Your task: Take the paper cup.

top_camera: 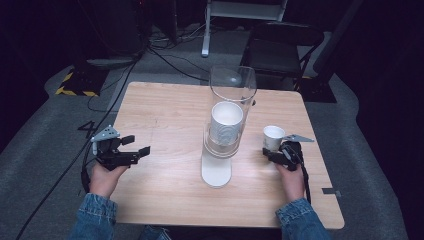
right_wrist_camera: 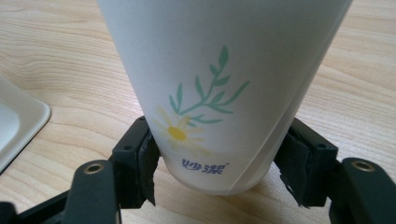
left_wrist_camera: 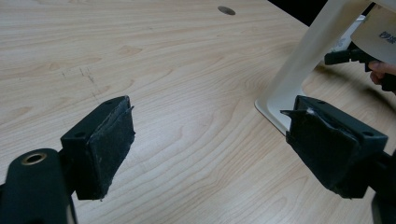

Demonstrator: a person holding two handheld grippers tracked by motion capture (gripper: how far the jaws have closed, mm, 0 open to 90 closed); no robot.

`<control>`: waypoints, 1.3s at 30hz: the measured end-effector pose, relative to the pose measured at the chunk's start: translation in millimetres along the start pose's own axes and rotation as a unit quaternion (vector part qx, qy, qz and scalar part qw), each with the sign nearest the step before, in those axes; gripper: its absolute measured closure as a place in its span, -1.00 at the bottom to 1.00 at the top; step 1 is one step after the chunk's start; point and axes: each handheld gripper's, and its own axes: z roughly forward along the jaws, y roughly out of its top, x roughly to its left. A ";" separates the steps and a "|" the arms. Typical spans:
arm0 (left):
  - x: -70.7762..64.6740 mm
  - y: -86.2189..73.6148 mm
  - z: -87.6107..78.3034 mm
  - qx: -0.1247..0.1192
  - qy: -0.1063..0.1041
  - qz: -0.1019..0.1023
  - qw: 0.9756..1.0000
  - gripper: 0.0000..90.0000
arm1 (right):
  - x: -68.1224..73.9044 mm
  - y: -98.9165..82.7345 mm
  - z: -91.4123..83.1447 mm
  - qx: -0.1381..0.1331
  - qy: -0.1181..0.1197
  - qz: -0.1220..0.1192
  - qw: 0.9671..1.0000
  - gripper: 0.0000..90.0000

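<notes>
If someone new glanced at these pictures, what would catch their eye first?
Probably the tall clear cup dispenser at the table's centre, holding a stack of white cups. Next, the flower-printed paper cup clamped low in the right gripper at the table's right side, while the left gripper hangs open, holding nothing, over bare wood.

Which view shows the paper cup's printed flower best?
The right gripper view: the paper cup is close up, its daisy print sharp, and the right gripper is shut on its base. The high view shows the cup small, with no print readable. The left gripper view catches a blurred white edge, likely the cup.
</notes>
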 end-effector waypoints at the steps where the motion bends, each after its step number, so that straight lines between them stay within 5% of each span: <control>1: 0.1 -0.3 -0.1 0.000 0.001 0.001 1.000 -0.67 | -0.8 0.4 2.3 0.003 0.005 0.000 1.000 -0.21; 30: 0.9 -2.3 -1.5 0.000 -0.003 -0.006 1.000 -0.67 | 0.9 -2.6 15.0 0.046 -0.011 -0.031 0.998 -0.25; 39: 1.3 -1.8 -0.8 -0.002 -0.006 -0.007 1.000 -0.67 | 1.1 -0.1 12.5 0.052 -0.009 -0.025 0.998 -0.66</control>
